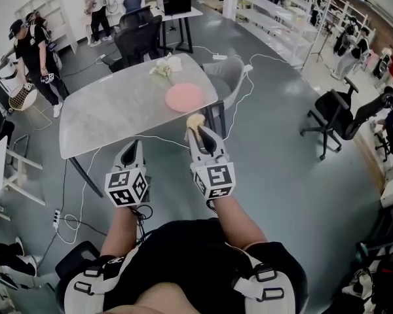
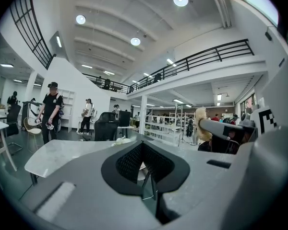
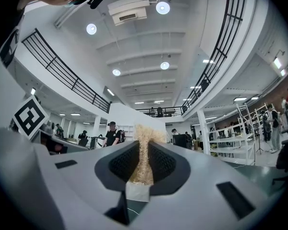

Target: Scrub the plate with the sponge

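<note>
A round pink plate (image 1: 185,97) lies near the right end of the grey table (image 1: 111,110). Both grippers hang in front of the table's near edge, short of the plate. My right gripper (image 1: 200,133) is shut on a tan, fibrous sponge (image 1: 194,121), whose tuft sticks out past the fingertips just below the plate. In the right gripper view the sponge (image 3: 144,152) is pinched between the black pads (image 3: 124,163) and points up at the ceiling. My left gripper (image 1: 131,150) is to the left, jaws together with nothing between them (image 2: 143,145).
A white crumpled bundle (image 1: 164,66) sits on the table behind the plate. A grey chair (image 1: 226,77) stands at the table's right end and black office chairs (image 1: 139,39) behind it. Cables (image 1: 72,221) trail over the floor. People (image 1: 33,51) stand at the left.
</note>
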Tool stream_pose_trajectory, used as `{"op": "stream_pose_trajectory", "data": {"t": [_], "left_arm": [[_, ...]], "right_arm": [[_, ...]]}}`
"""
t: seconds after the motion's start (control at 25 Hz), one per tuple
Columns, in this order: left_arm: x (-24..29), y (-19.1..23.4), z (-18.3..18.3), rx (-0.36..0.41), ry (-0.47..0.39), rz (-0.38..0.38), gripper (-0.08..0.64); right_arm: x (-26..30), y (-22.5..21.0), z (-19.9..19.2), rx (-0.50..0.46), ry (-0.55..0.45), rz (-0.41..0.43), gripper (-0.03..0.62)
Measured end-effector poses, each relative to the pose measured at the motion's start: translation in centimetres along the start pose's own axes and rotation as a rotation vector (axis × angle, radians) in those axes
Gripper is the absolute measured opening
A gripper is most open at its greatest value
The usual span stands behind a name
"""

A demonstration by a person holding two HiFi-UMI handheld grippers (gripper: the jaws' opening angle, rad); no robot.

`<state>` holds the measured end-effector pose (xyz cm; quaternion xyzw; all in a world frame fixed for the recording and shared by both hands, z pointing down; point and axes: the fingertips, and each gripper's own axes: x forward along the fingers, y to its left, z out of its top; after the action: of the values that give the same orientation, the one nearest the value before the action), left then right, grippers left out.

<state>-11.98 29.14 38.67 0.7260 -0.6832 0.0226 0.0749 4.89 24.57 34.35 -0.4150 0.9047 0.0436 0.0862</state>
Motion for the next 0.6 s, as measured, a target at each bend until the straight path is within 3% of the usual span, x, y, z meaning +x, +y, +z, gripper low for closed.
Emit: {"op": "stream_pose_trajectory", "data": {"t": [0.32, 0.6], "left_arm": [[0.5, 1.7, 0.1, 0.028, -0.001, -0.025, 0.005], [4.4, 2.1, -0.4, 0.032, 0.002, -0.012, 0.005]], "right_arm": [[0.7, 0.6, -0.4, -0.018, -0.011, -0.043, 0.052], [4.0, -1.9, -2.1, -0.012, -0.008, -0.025, 0.052]]}}
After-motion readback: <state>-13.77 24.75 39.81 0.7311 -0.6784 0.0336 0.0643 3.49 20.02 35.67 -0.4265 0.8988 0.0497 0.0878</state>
